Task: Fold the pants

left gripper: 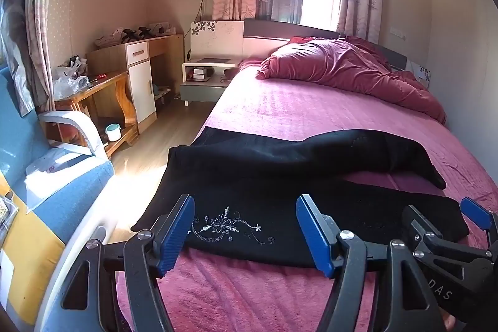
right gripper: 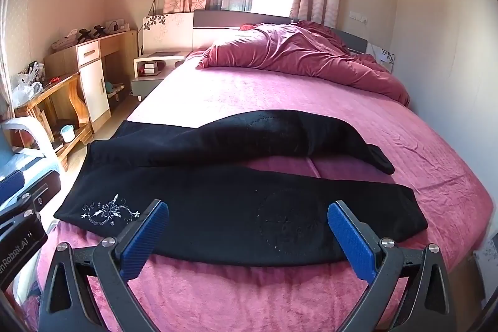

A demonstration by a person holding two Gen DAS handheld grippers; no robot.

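Observation:
Black pants point(left gripper: 264, 170) lie spread across the pink bed point(left gripper: 280, 108), waist at the left edge, both legs running right. White flower embroidery point(left gripper: 224, 227) marks the near leg; it also shows in the right wrist view as embroidery point(right gripper: 109, 212) on the pants point(right gripper: 233, 201). My left gripper point(left gripper: 246, 234) hovers open just above the near leg's front edge, nothing between its blue pads. My right gripper point(right gripper: 249, 238) stands open over the same leg, further right, empty. The right gripper point(left gripper: 448, 226) appears at the lower right of the left wrist view.
A crumpled red duvet point(left gripper: 342, 67) lies at the head of the bed. A blue armchair point(left gripper: 46, 176) stands close at the left, with wooden tables point(left gripper: 102, 95), a cabinet point(left gripper: 140, 80) and a bedside stand point(left gripper: 208, 77) beyond. A wall point(right gripper: 451, 52) borders the bed's right side.

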